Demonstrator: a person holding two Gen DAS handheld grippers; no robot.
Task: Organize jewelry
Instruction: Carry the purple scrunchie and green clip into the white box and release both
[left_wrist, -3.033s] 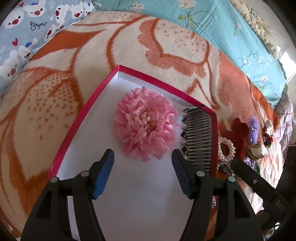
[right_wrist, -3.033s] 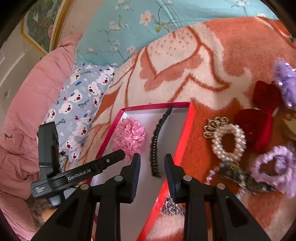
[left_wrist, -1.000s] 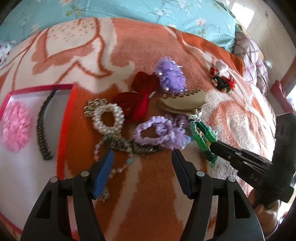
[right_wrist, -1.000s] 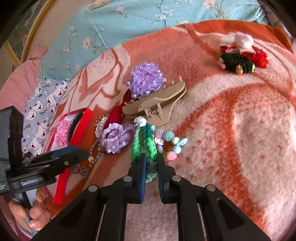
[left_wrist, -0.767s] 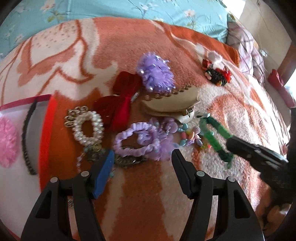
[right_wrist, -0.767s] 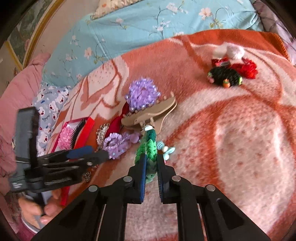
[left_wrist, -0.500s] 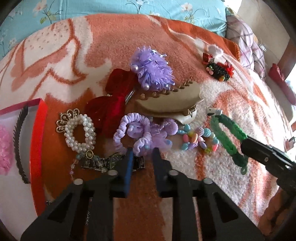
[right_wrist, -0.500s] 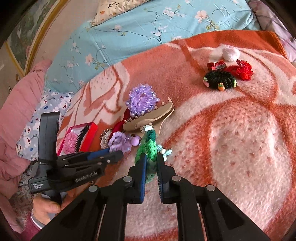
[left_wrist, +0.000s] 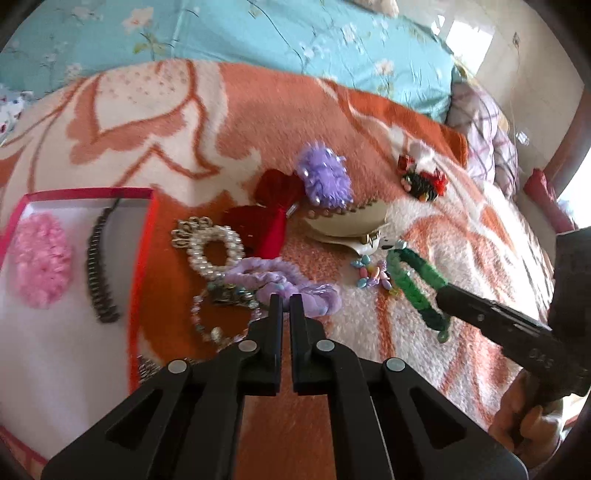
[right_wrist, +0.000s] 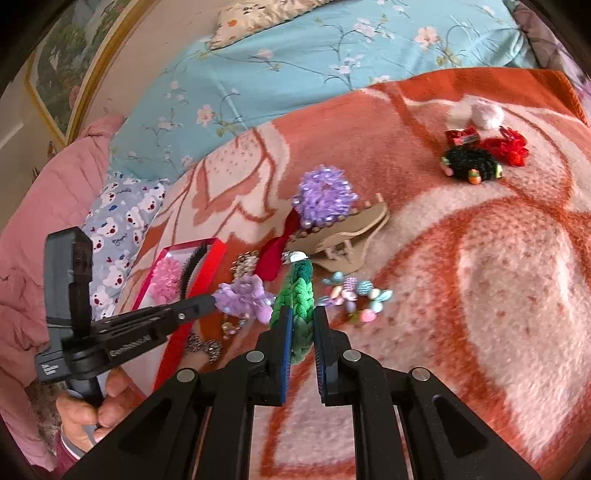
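My left gripper is shut on the near edge of a purple scrunchie, which lies on the orange blanket among the jewelry. The right wrist view shows the same gripper's tip pinching the scrunchie. My right gripper is shut on a green braided band, which sticks up between its blue pads. From the left wrist view the band hangs off the blanket. A red-rimmed box at the left holds a pink flower and a black comb.
Around the scrunchie lie a pearl ring, a red bow, a purple pompom, a beige claw clip, pastel beads and a beaded chain. Black and red hair ties sit farther back.
The left jaws went from wide open to shut on the purple scrunchie after swinging over from the box. The right gripper rose with the green band.
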